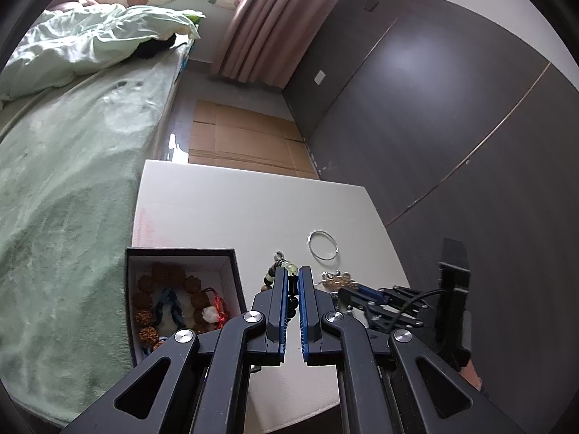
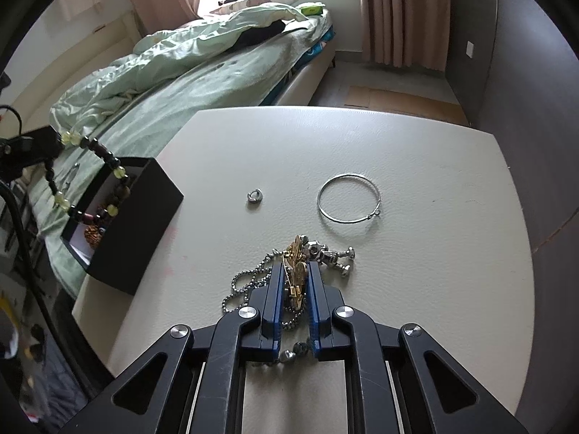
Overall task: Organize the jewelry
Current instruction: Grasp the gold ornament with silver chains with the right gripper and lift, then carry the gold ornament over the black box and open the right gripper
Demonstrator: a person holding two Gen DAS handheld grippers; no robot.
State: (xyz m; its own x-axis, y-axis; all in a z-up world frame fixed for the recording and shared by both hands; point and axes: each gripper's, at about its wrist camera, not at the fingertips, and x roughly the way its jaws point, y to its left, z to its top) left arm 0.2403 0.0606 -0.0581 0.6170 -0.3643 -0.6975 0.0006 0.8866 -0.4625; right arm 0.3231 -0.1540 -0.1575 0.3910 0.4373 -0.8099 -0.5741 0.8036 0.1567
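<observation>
My left gripper [image 1: 293, 270] is shut on a bracelet of dark and pale green beads [image 1: 287, 268], held just right of the open black box [image 1: 181, 252]. In the right wrist view the bracelet [image 2: 108, 161] hangs over that box [image 2: 144, 199]. The box holds a brown bead bracelet [image 1: 163, 275] and blue and red cords. My right gripper [image 2: 296, 267] is shut on a gold pendant [image 2: 297, 278] on the white table [image 2: 398, 144], atop a ball chain [image 2: 246, 282] with a silver figure [image 2: 329, 255]. A silver bangle [image 2: 348, 176] and a small silver ring [image 2: 254, 196] lie beyond.
A bed with a green cover [image 1: 72, 162] runs along the table's left side, close behind the box. A dark wardrobe wall [image 1: 434, 126] stands to the right. Flattened cardboard [image 1: 246, 137] lies on the floor beyond the table's far edge.
</observation>
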